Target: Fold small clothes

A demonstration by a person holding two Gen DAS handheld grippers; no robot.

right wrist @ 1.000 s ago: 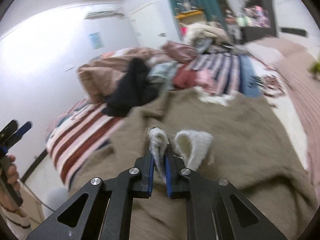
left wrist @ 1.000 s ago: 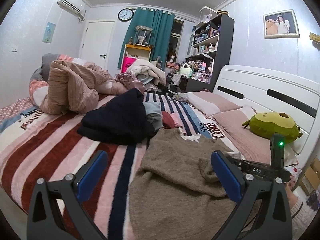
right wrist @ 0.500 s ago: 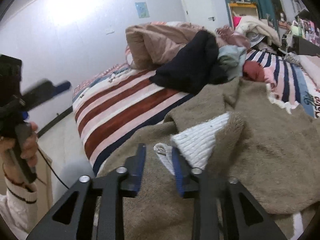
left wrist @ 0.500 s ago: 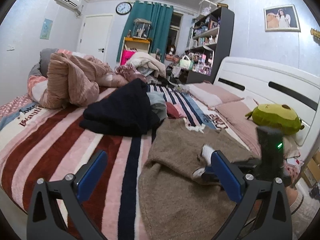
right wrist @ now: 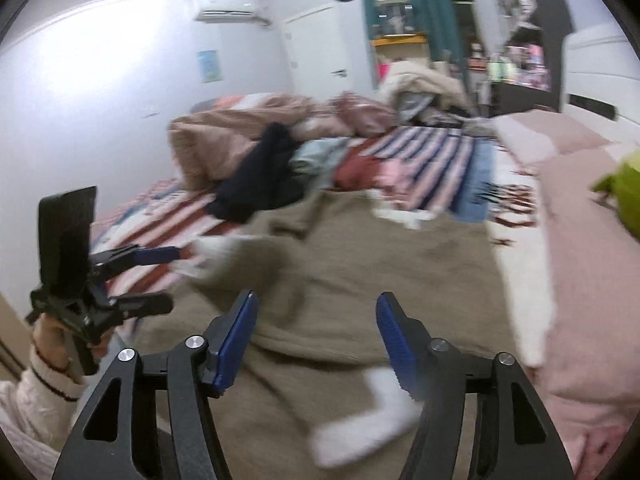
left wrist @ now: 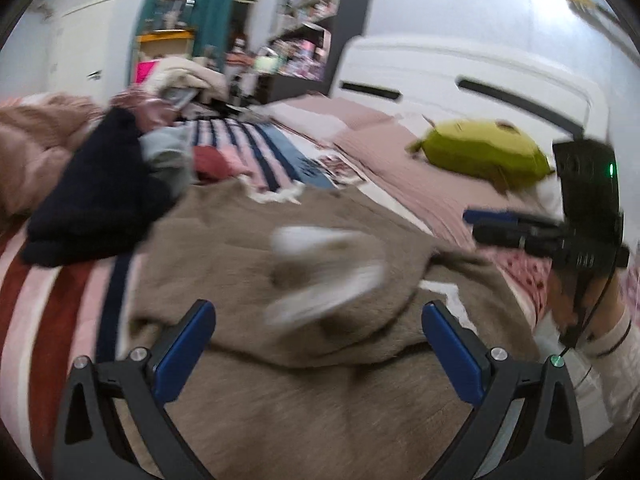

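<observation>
Brown garment (left wrist: pixel 248 248), motion-blurred, white cuffs (left wrist: pixel 320 304) indistinct between open tongs (left wrist: pixel 318 344)

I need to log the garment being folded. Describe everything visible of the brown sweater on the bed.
The brown sweater is a fuzzy, plush-looking knit with white ribbed cuffs and white trim at its far edge. It lies rumpled across the striped blanket, with a sleeve thrown over its middle; motion blur hides the details. A dark garment overlaps its far left corner. Neither gripper holds it; both hover open over it.

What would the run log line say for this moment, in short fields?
step: folding brown sweater on bed | right gripper: opening, nothing pinched | left gripper: open, over sweater | white cuff: blurred
</observation>
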